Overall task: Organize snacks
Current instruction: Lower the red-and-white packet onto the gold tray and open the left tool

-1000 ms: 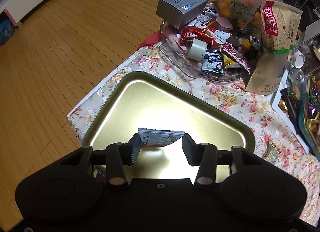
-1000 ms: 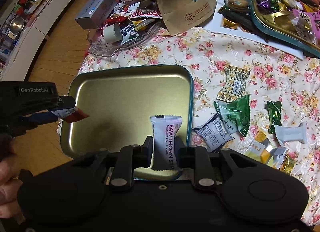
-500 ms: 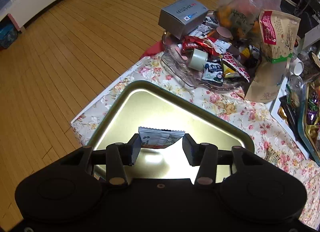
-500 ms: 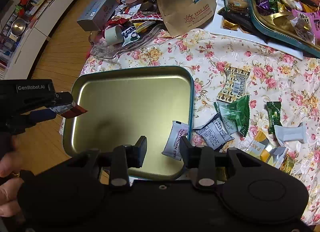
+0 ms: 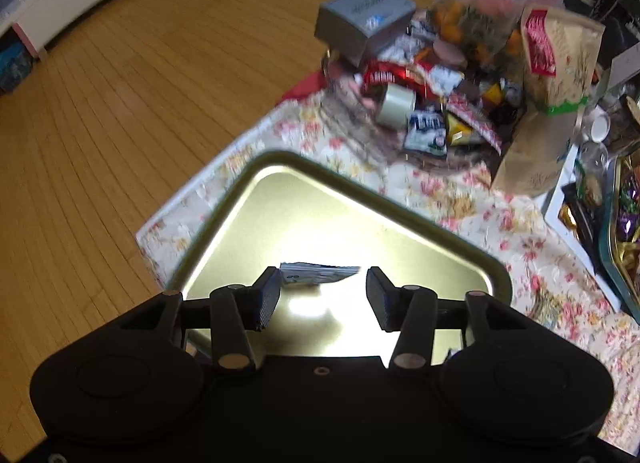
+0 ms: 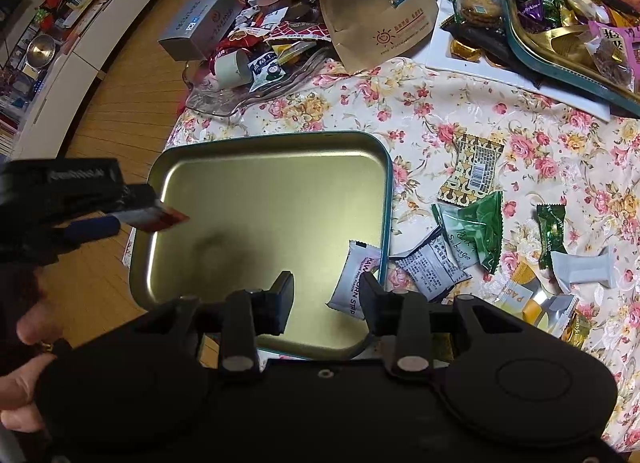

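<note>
Your left claw [image 5: 322, 283] is hovering over the near left side of the gold tray [image 6: 386, 199] and is carrying a small packet [image 6: 158, 218]. The picture from that wrist is blurred. The packet is lying across the gap between the two fingers and it is hanging in the air above the tray, so I am judging that the claw is clamped on it.

Your right claw [image 6: 326, 281] is standing apart and is gripping nothing. The hawthorn packet [image 6: 354, 283] is already lying inside the tray, in the near right corner, just beside the rim and next to the right finger of this claw.

The step in hand, as I am reading it, is putting the small packet down in the tray. To do it well, I am advising these points:

- Bring the left claw further over the bare middle of the tray, because now the packet is hanging close to the left rim and could be falling on the rim or outside.
- Go lower before you are letting go, so the light packet is not fluttering away.
- Keep it away from the hawthorn packet, so the snacks are lying side by side.
- Keep the right claw clear of the left one.

More snacks, such as the green packet [image 6: 476, 231] and the grey packet [image 6: 432, 267], are waiting on the desk [image 6: 440, 111] just right of the tray.
</note>
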